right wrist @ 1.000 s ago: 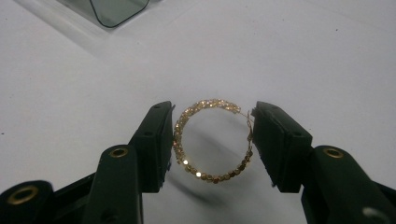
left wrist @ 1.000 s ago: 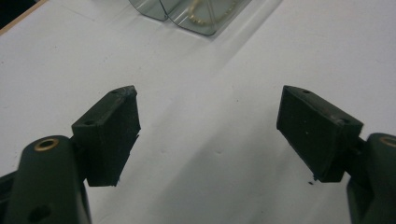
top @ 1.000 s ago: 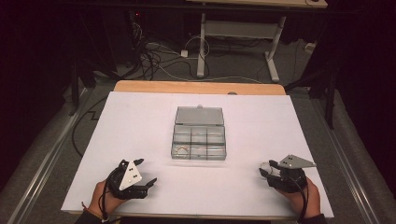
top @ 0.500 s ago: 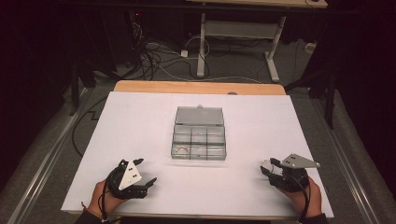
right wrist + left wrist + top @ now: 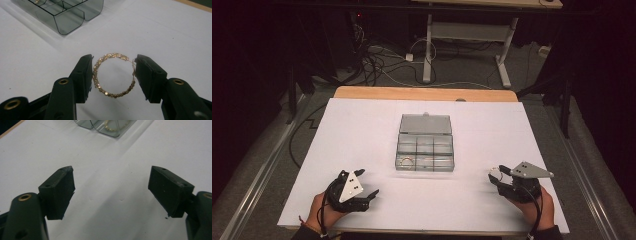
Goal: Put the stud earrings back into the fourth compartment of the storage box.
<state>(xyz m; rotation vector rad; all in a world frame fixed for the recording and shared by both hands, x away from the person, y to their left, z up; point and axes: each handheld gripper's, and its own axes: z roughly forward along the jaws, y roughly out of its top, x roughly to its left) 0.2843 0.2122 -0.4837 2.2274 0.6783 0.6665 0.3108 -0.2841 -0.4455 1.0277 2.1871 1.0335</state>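
A gold beaded hoop (image 5: 113, 75) sits clamped between the jaws of the right gripper (image 5: 496, 176), held near the right front corner of the clear compartment box (image 5: 425, 142) on the white table (image 5: 362, 125). The left gripper (image 5: 371, 196) (jaws spread wide, holding nothing) rests near the box's left front corner.

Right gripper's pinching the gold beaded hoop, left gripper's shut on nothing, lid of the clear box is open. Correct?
Not quite: the left gripper is open, jaws wide apart over bare table, as the left gripper view shows. The right gripper does pinch the gold beaded hoop, and the clear box has its lid open.
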